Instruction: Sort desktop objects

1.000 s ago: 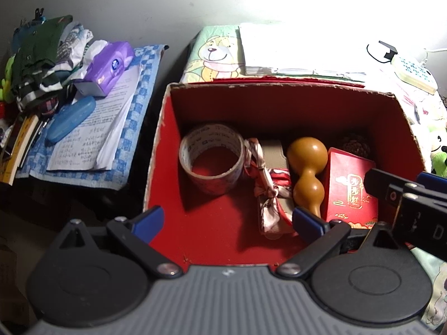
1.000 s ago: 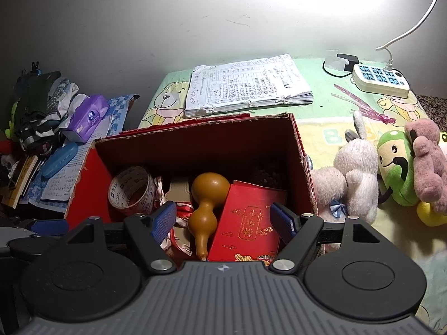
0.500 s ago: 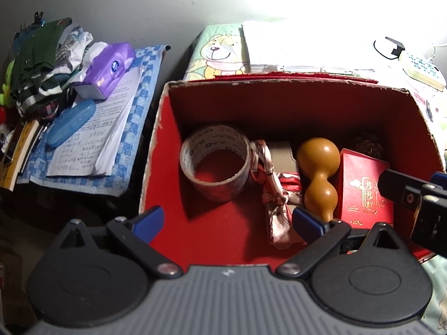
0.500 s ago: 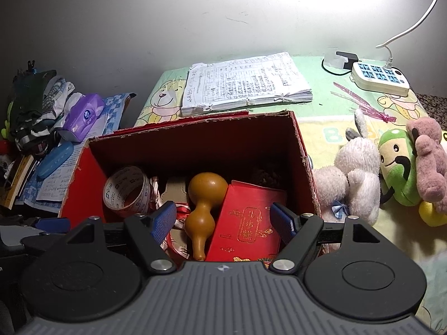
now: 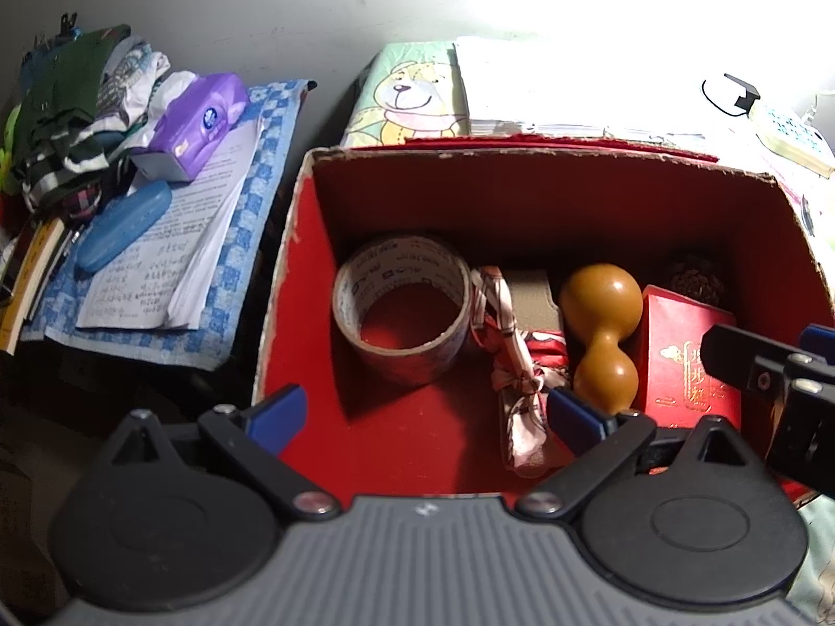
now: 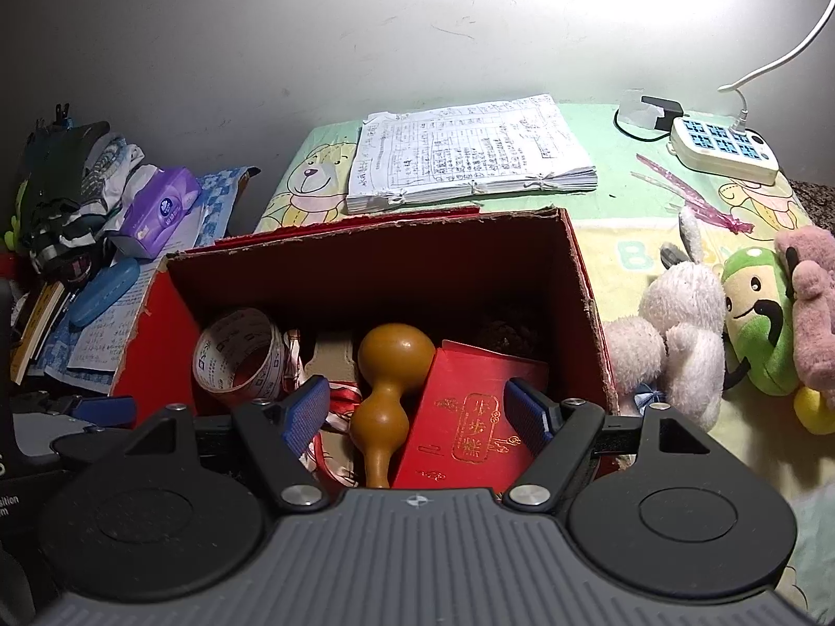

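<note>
A red cardboard box [image 5: 292, 281] [image 6: 589, 281] stands open on the desk. Inside lie a roll of tape [image 5: 402, 308] [image 6: 237, 357], a patterned ribbon bundle [image 5: 514, 370], a brown gourd [image 5: 603, 334] [image 6: 389, 391], a red envelope [image 5: 683, 365] [image 6: 469, 417] and a pine cone [image 5: 694, 279]. My left gripper [image 5: 425, 414] is open and empty over the box's near left part. My right gripper [image 6: 420, 412] is open and empty over the gourd and envelope; it shows at the right edge of the left wrist view [image 5: 772, 381].
A bound stack of papers [image 6: 469, 151] lies behind the box. A power strip [image 6: 723, 148] and a pink stick [image 6: 689, 198] lie at the back right. Plush toys [image 6: 678, 334] sit right of the box. Left are a purple tissue pack [image 5: 195, 125], blue case [image 5: 122, 232], papers and clothes.
Both grippers have shifted slightly over the box, so its contents sit a little differently in each view. Both stay open and empty.
</note>
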